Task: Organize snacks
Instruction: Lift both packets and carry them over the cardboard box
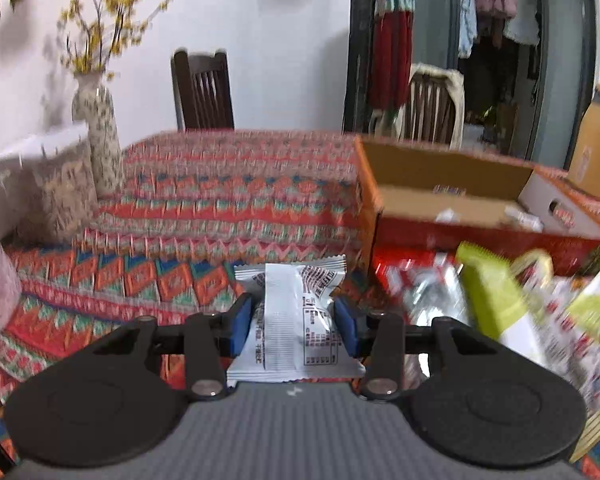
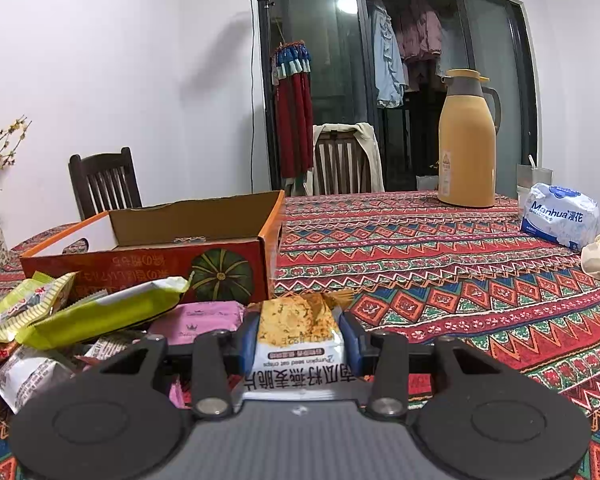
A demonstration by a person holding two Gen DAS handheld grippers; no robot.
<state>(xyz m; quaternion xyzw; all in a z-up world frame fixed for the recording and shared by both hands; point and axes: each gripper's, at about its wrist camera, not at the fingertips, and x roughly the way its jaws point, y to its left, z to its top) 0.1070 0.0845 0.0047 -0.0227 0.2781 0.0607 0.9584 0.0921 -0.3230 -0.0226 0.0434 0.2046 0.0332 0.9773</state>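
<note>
Blue pads first: on our left hand-held gripper (image 1: 294, 326) they press into both sides of a white snack packet (image 1: 294, 320), its printed back facing up, so that one is clamped and off the counter (image 1: 228, 208). On the right hand-held gripper (image 2: 298, 334) the same blue pads squeeze an oat crisp packet (image 2: 298, 336), white at the bottom with the golden crisps pictured on top. Both grippers are loaded, then, one snack apiece.

Just beyond the right gripper lies the loose heap of snacks (image 2: 80, 320): a lime-green wrapper, a pink packet, some white ones, tumbled over each other on the patterned cloth. The left wrist view catches the same heap at its right edge, badly blurred.

Behind the heap stands the open orange cardboard box (image 2: 148, 256) with a pumpkin printed on its front. From the left we can look down into it: a few small packets already lie on its floor, so the sorting looks under way but with most of the pile still outside.

We read this as the carry step, picked and not yet placed. The next move likely calls for lifting each packet over the box's near wall, clearing the rim, and letting go only once it is above the bare floor inside, one hand at a time so the grippers do not crowd each other.

Further back, a yellow thermos (image 2: 466, 144), a tissue pack (image 2: 558, 216) and a vase (image 1: 98, 136) stand well clear.
</note>
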